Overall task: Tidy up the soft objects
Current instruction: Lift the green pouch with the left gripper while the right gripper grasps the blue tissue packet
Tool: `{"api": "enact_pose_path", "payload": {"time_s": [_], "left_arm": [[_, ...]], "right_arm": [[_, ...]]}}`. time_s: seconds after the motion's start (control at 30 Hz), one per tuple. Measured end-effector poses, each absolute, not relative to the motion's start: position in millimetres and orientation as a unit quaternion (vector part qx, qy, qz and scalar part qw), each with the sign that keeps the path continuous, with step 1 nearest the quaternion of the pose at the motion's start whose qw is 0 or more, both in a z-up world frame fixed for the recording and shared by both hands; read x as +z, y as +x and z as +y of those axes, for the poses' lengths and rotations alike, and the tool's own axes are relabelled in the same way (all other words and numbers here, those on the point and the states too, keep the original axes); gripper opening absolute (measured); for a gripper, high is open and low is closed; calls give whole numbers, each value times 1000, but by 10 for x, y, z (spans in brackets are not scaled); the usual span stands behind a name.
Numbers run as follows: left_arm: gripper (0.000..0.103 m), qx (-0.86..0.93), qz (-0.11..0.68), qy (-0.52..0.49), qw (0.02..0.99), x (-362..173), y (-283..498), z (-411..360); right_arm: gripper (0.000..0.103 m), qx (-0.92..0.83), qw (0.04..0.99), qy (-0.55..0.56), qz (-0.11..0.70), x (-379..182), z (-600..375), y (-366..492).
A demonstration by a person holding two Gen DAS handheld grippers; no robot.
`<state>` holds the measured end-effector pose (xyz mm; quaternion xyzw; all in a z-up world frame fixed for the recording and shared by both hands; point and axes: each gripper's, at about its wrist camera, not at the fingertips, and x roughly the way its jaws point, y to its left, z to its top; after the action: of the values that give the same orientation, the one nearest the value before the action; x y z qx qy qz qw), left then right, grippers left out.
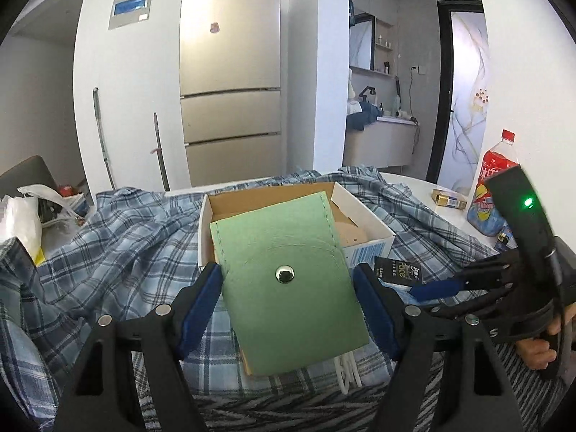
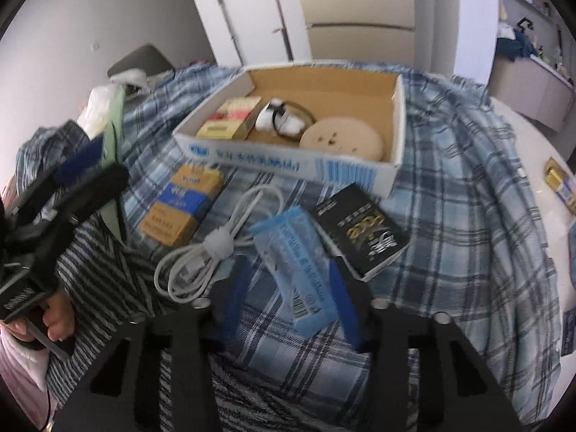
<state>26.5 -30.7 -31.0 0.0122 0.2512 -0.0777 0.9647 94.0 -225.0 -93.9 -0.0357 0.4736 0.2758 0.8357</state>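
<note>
My left gripper (image 1: 288, 298) is shut on a green felt pouch (image 1: 284, 270) with a metal snap, held above the plaid cloth in front of the open cardboard box (image 1: 367, 221). In the right wrist view the pouch shows edge-on (image 2: 113, 136) at the left. My right gripper (image 2: 288, 288) is open, its blue fingers on either side of a blue tissue pack (image 2: 295, 262) lying on the cloth. The box (image 2: 288, 160) holds a small carton (image 2: 230, 117), a white earphone bundle (image 2: 280, 120) and a round beige pad (image 2: 342, 140).
On the plaid cloth (image 2: 450, 180) lie a yellow-blue carton (image 2: 183, 205), a coiled white cable (image 2: 216, 244) and a black packet (image 2: 363, 226). A red-capped soda bottle (image 1: 493, 180) and a small pack (image 1: 448, 198) stand on the white table at right. A plastic bag (image 1: 21, 223) is at left.
</note>
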Motion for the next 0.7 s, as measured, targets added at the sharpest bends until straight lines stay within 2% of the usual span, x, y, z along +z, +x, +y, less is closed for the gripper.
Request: {"api": "enact_pose_path", "payload": {"time_s": [0.37,0.43,0.7], "left_arm": [[77,-79,243,15,967,-299,236,-296],[77,-78,242,15,967,-296,235,-299],[77,-74,220,9,973,-256,162,-276]], "right_arm": [[39,271,835,-60,475,-993,-2169,958],[29,260,839,-76,472,-1015,-2125,950],[15,275,844,-99,450,-998,-2055,866]]}}
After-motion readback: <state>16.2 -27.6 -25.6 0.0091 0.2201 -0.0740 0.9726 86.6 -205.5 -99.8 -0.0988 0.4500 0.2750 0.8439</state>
